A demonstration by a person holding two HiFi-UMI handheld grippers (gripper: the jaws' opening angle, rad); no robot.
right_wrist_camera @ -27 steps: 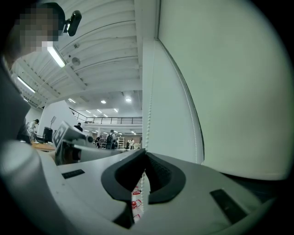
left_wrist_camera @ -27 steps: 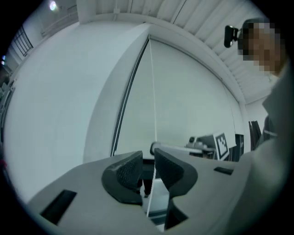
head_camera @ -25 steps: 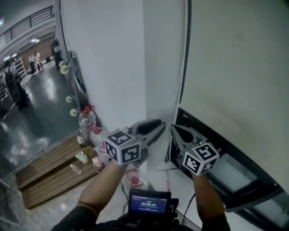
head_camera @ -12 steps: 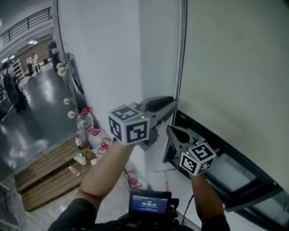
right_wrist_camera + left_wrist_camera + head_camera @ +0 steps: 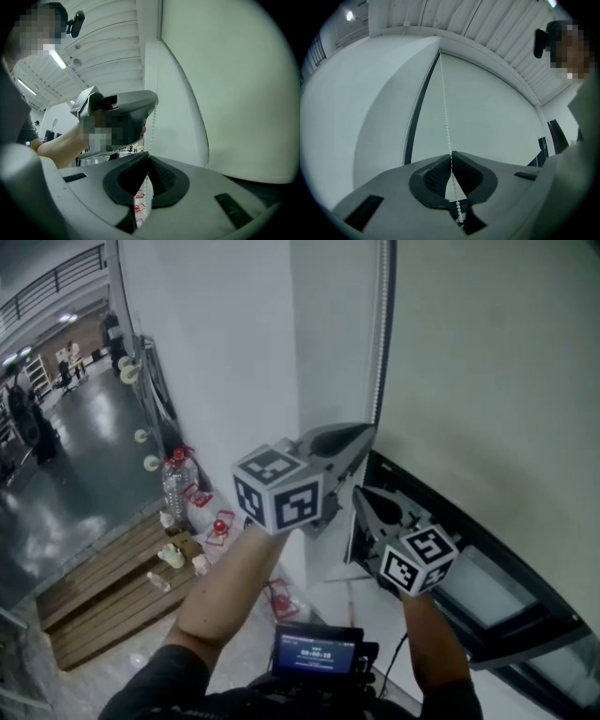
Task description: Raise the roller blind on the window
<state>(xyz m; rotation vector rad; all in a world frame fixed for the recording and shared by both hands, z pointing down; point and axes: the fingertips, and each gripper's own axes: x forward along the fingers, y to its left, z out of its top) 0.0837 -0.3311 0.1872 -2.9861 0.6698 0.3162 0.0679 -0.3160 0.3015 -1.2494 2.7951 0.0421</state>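
A pale roller blind [image 5: 497, 381] hangs over the window, its bottom bar low above the dark window frame [image 5: 511, 629]. A white bead chain [image 5: 380, 343] runs down the blind's left edge. My left gripper [image 5: 367, 430] is the upper one. Its jaws have just been closing and now pinch the bead chain [image 5: 444, 103] between the tips of the left gripper [image 5: 451, 154]. My right gripper [image 5: 357, 493] sits just below it, and in the right gripper view the right gripper [image 5: 148, 158] is shut on the same bead chain [image 5: 153, 126].
A white wall pier [image 5: 234, 352] stands left of the chain. On the floor below are a water bottle [image 5: 178, 486], a wooden pallet [image 5: 103, 592] and small red items [image 5: 218, 527]. A device with a lit screen [image 5: 319, 651] sits at the person's chest.
My left gripper rose up the chain from beside the right gripper to above it, then its jaws closed on the chain. The right gripper stayed where it was.
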